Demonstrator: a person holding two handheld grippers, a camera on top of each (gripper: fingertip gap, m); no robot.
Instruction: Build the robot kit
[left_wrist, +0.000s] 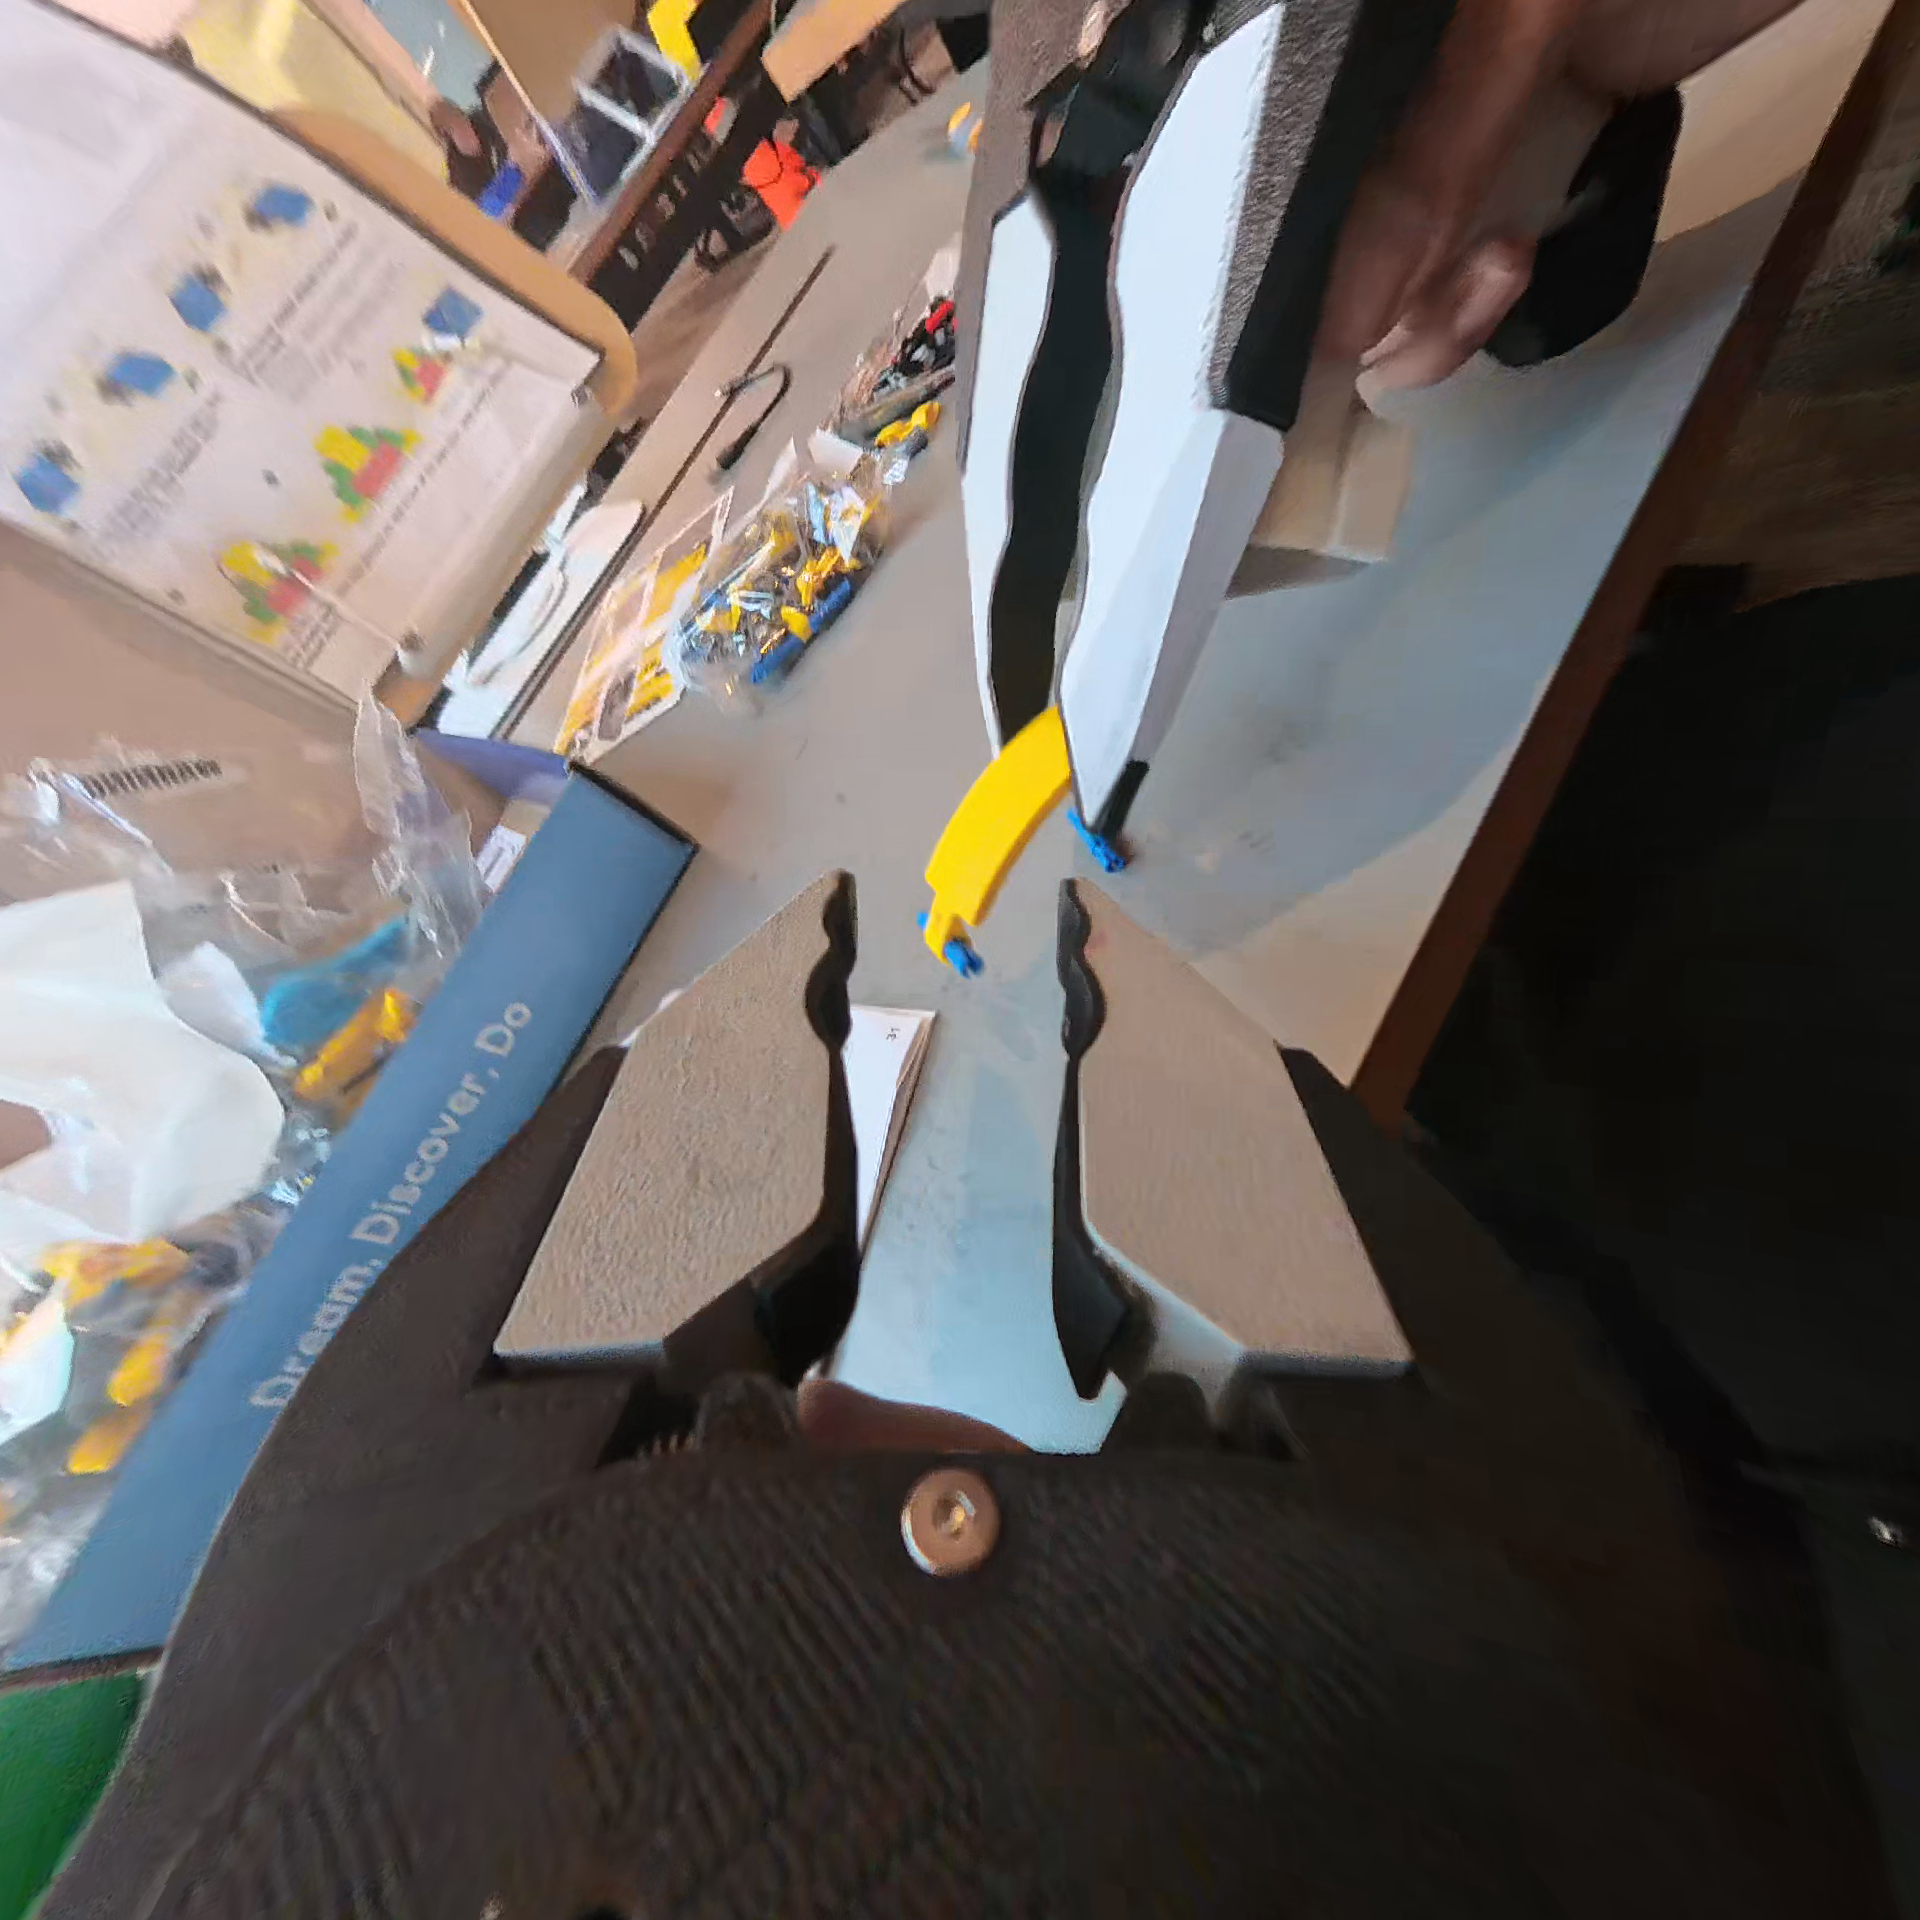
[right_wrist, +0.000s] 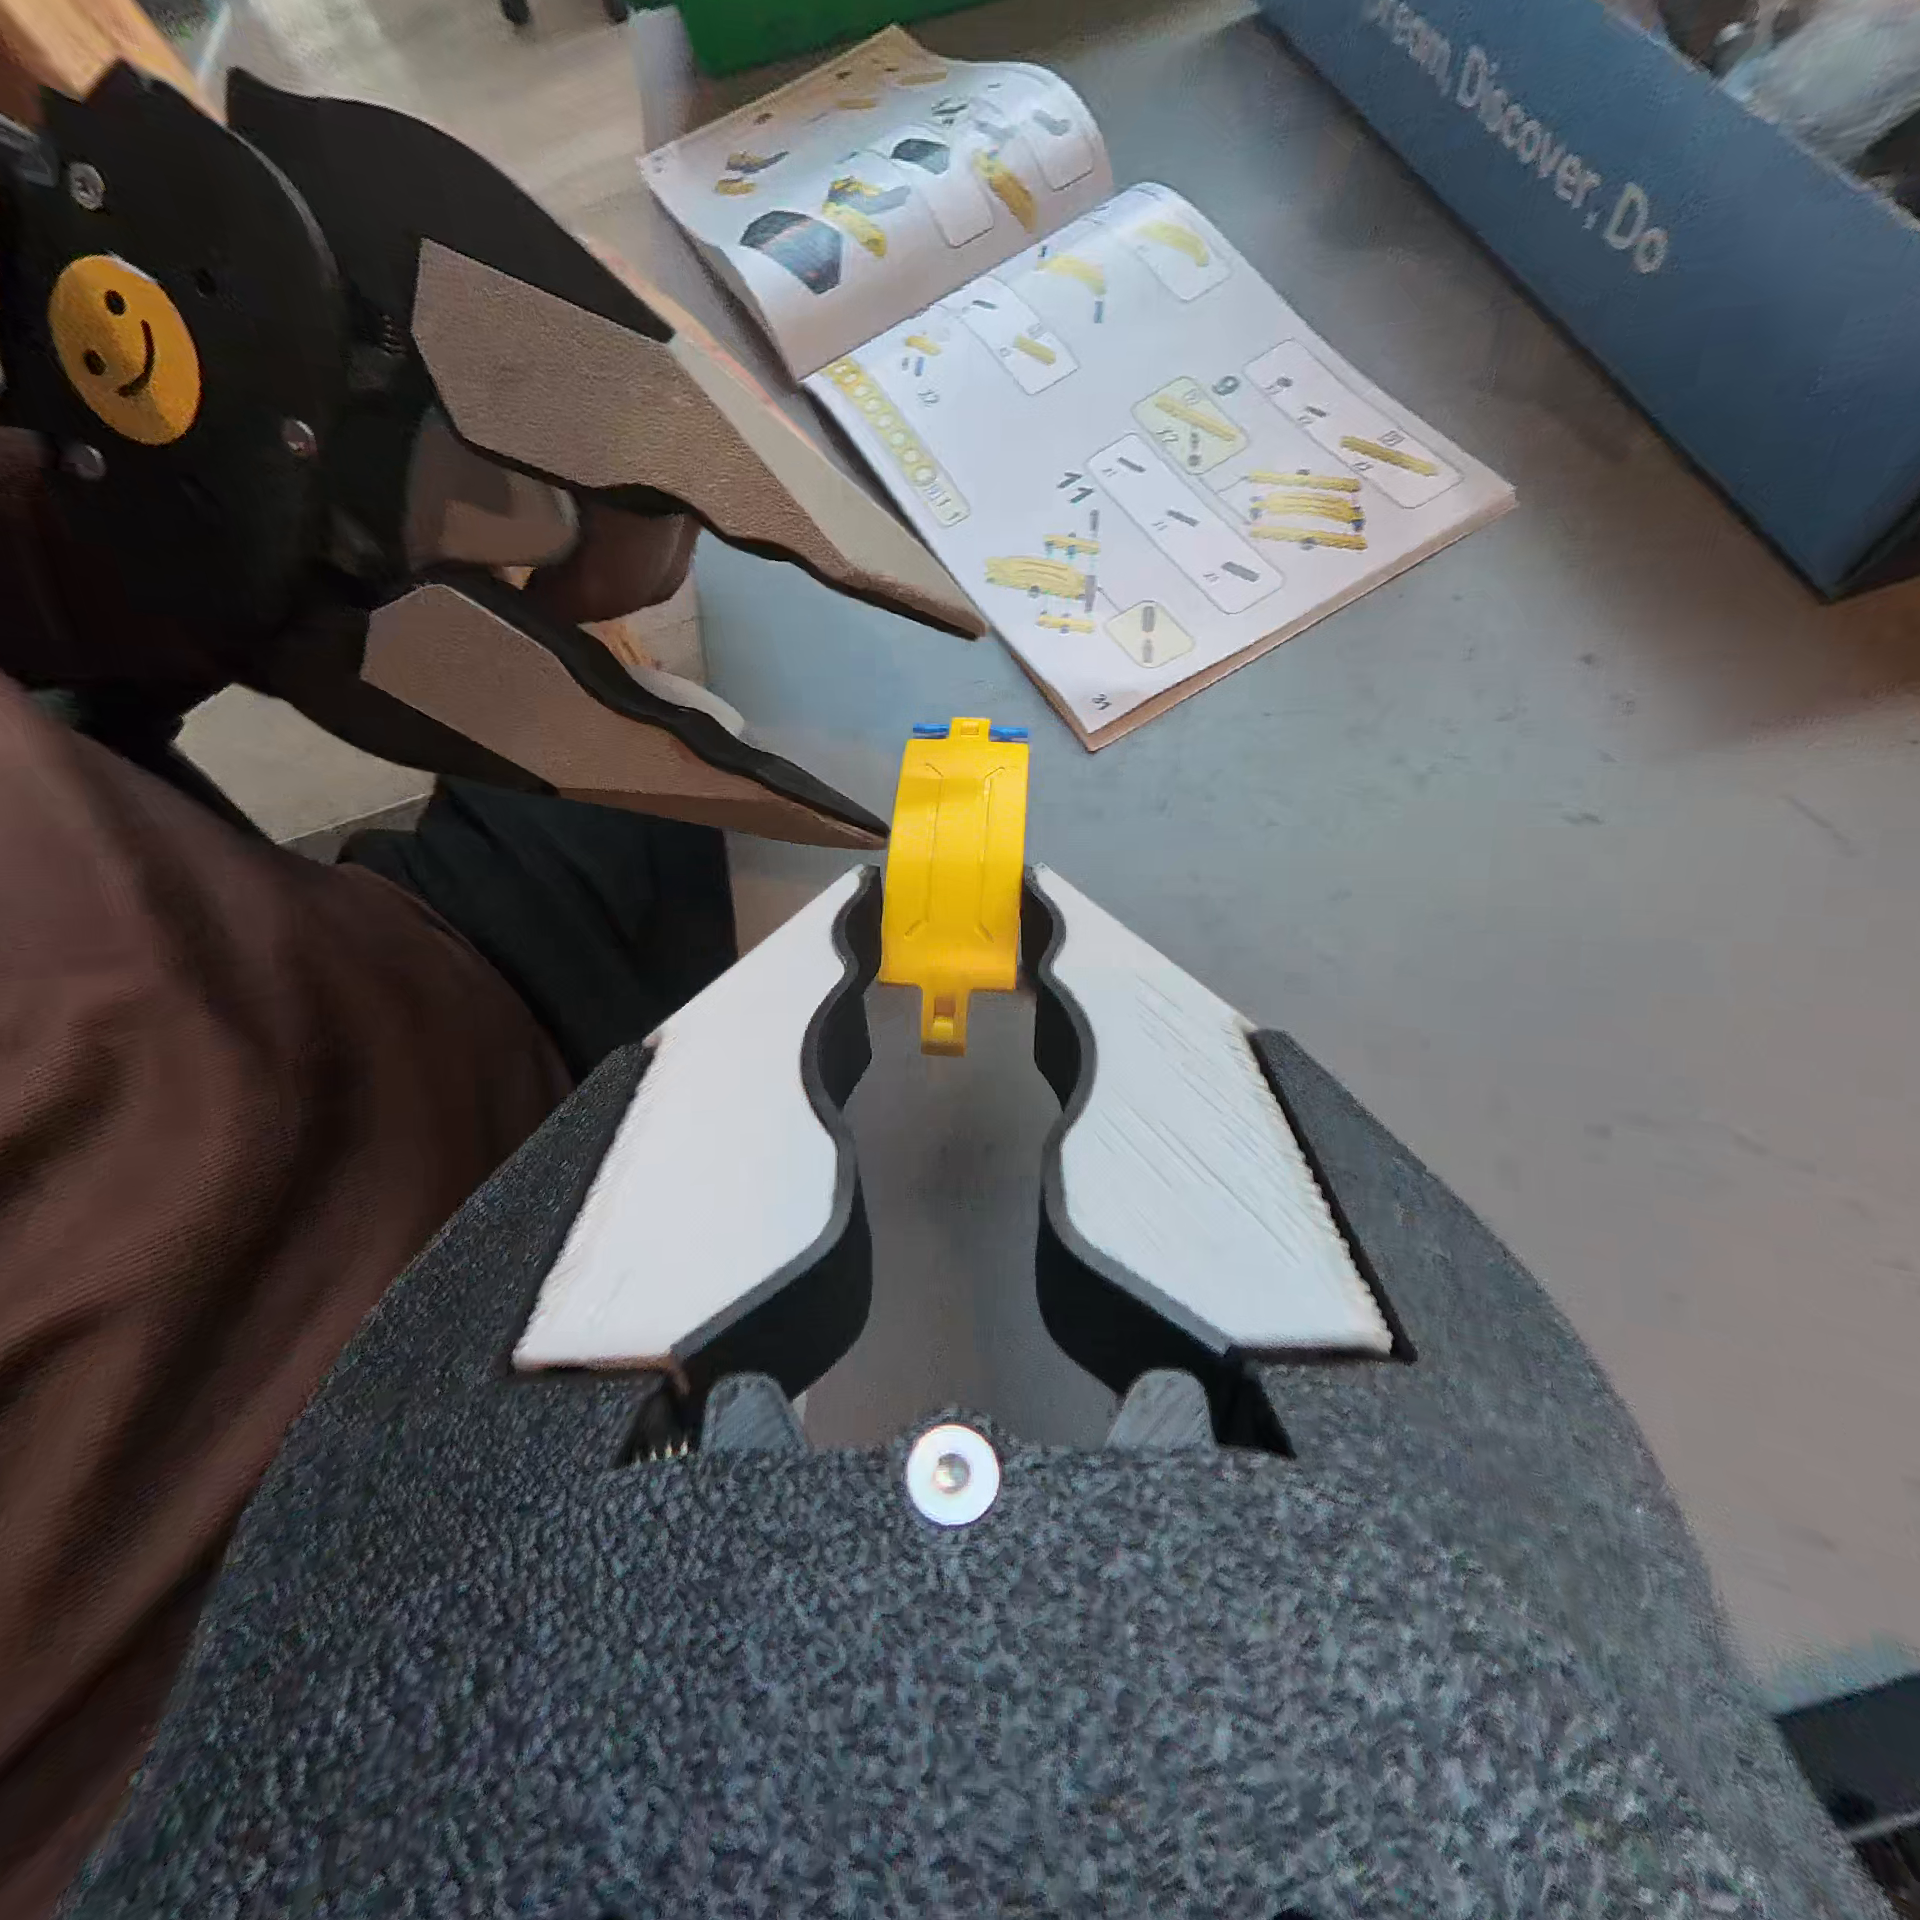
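My right gripper (right_wrist: 954, 883) is shut on a yellow curved panel piece (right_wrist: 956, 862), held above the grey table (right_wrist: 1455, 935). The piece carries small blue pins (right_wrist: 930, 730) at its far end. In the left wrist view the right gripper (left_wrist: 1060, 779) comes down from above with the yellow piece (left_wrist: 997, 821) hanging from its tips. My left gripper (left_wrist: 958, 904) is open and empty, with the pinned end of the piece just in front of its gap. In the right wrist view the left gripper (right_wrist: 930, 727) is at the left, its lower fingertip close beside the piece.
An open instruction booklet (right_wrist: 1091, 416) lies on the table beyond the piece. A long blue box (right_wrist: 1662, 260) holds plastic bags of parts (left_wrist: 156, 1039). More bagged parts (left_wrist: 790, 582) lie farther off. The table's wooden edge (left_wrist: 1558, 779) runs along the right. A brown sleeve (right_wrist: 208, 1143) is at the left. Both grippers' tips are close together, under 4 cm apart.
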